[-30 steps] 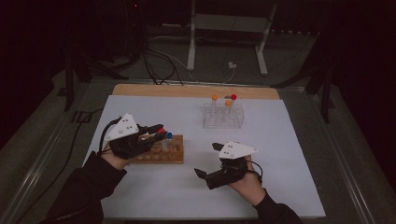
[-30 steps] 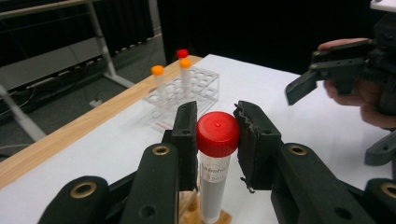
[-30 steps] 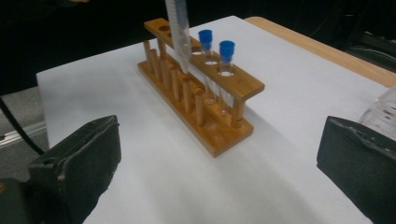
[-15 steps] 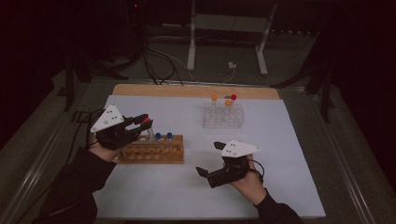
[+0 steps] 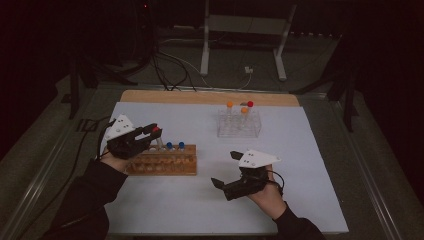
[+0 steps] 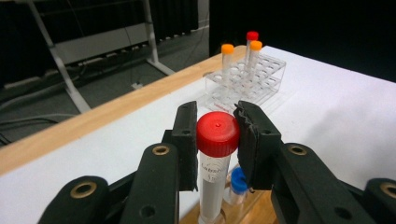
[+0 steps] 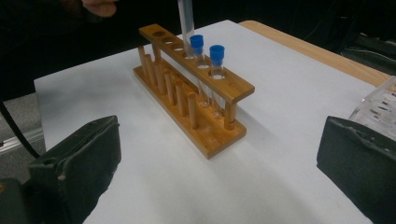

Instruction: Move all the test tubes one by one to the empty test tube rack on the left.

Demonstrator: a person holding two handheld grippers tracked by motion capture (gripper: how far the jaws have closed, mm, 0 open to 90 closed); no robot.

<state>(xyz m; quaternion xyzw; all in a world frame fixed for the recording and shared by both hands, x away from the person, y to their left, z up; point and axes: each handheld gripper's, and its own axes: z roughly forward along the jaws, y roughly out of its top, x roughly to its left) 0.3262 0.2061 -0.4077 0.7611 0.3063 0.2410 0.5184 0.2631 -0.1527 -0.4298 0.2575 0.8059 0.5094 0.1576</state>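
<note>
My left gripper [image 5: 150, 133] [image 6: 215, 144] is shut on a red-capped tube [image 6: 215, 163] [image 5: 157, 135], with its pads at the cap. The tube stands upright with its lower end in a hole of the wooden rack [image 5: 165, 162] [image 7: 196, 100], just left of two blue-capped tubes [image 5: 175, 146] [image 7: 205, 56] that stand in the rack. In the right gripper view the held tube's clear body [image 7: 185, 23] comes down into the rack. My right gripper [image 5: 225, 175] hovers open over the white mat, right of the rack, with nothing between its fingers [image 7: 74, 163].
A clear plastic rack [image 5: 239, 122] [image 6: 245, 81] stands at the back of the white mat [image 5: 300, 165], with two orange-capped tubes and one red-capped tube in it. A wooden strip runs along the table's far edge [image 5: 210, 96]. A metal stand's legs [image 5: 242, 45] and cables lie beyond.
My left gripper swung left from above the blue tubes, then came back right and down, and the red-capped tube now stands in the wooden rack. The right gripper has stayed put.
</note>
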